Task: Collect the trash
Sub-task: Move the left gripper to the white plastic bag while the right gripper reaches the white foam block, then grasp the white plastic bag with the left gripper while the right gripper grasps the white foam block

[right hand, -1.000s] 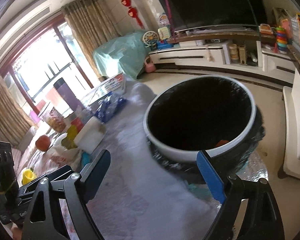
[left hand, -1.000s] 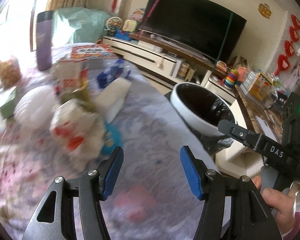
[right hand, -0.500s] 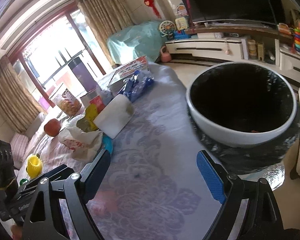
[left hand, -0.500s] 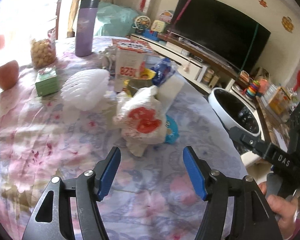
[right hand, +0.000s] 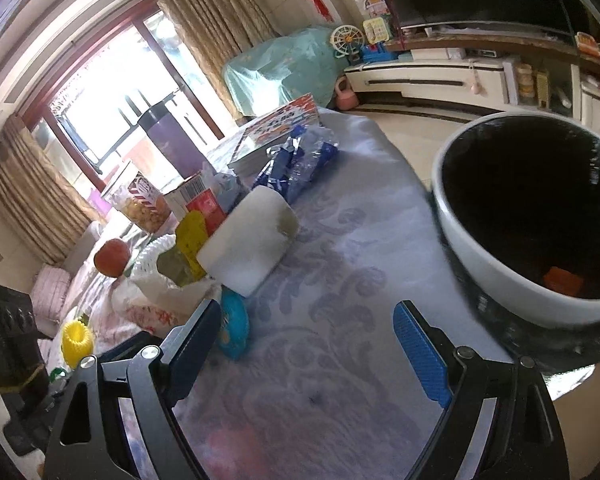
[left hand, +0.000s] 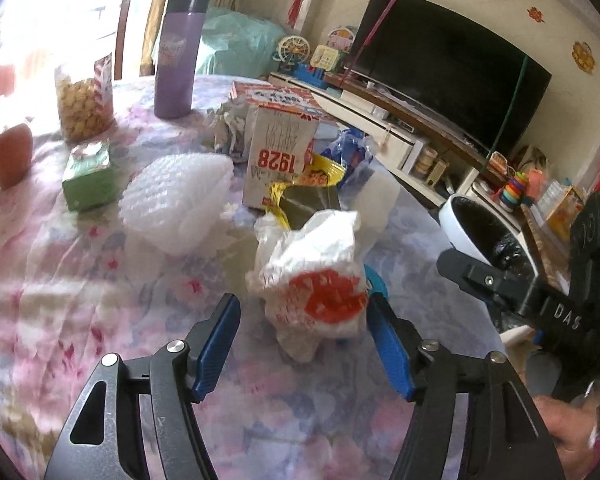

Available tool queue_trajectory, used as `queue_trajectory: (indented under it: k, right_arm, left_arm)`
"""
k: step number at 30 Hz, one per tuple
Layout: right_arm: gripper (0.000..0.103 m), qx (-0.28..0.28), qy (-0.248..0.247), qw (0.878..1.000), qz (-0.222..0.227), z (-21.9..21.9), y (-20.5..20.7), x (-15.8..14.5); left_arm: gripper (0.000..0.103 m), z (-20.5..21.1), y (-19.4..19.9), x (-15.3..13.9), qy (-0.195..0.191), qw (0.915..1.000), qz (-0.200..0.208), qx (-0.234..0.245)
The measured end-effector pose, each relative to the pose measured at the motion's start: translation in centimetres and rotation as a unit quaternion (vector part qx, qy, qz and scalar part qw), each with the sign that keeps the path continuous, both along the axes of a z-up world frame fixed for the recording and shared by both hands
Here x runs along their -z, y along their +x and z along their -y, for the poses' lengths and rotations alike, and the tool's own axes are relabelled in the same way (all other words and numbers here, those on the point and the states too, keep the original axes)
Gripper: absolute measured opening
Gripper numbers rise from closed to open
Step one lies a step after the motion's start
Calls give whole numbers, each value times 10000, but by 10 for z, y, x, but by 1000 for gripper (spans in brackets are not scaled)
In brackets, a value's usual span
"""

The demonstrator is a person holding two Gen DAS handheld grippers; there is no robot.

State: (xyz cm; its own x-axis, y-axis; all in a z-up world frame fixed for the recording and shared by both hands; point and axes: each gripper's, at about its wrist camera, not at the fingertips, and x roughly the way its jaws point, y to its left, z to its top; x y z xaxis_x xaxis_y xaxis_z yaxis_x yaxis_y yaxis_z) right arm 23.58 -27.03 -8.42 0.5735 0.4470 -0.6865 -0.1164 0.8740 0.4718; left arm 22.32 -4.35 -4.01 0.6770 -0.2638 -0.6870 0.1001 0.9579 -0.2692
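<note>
A crumpled white plastic bag with red print lies on the flowered tablecloth just ahead of my open, empty left gripper, between its blue fingertips' lines. Behind it lie a yellow wrapper, a white foam net, a white carton marked 1928 and a blue wrapper. The white-rimmed trash bin with a black liner stands off the table edge, right of my open, empty right gripper. A small orange piece lies inside the bin. A blue round packet touches the right gripper's left finger.
A purple flask, a snack jar, a green box and an apple stand at the far left of the table. A white block lies mid-table. TV cabinet beyond the table edge.
My left gripper has swung left from the bin toward the trash pile and closed in on the white bag. My right gripper has drawn back from the bin, which now sits further right.
</note>
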Motion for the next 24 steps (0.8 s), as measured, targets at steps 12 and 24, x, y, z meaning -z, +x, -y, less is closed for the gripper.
queue_trajectory:
  k: [12, 24]
  right_arm:
    - [84, -495, 112, 9987, 26, -49, 34, 7]
    - [32, -642, 154, 9978, 81, -43, 25, 10]
  left_arm:
    - [29, -22, 9, 12, -131, 9997, 31, 179]
    - [25, -22, -3, 9, -121, 9995, 148, 233]
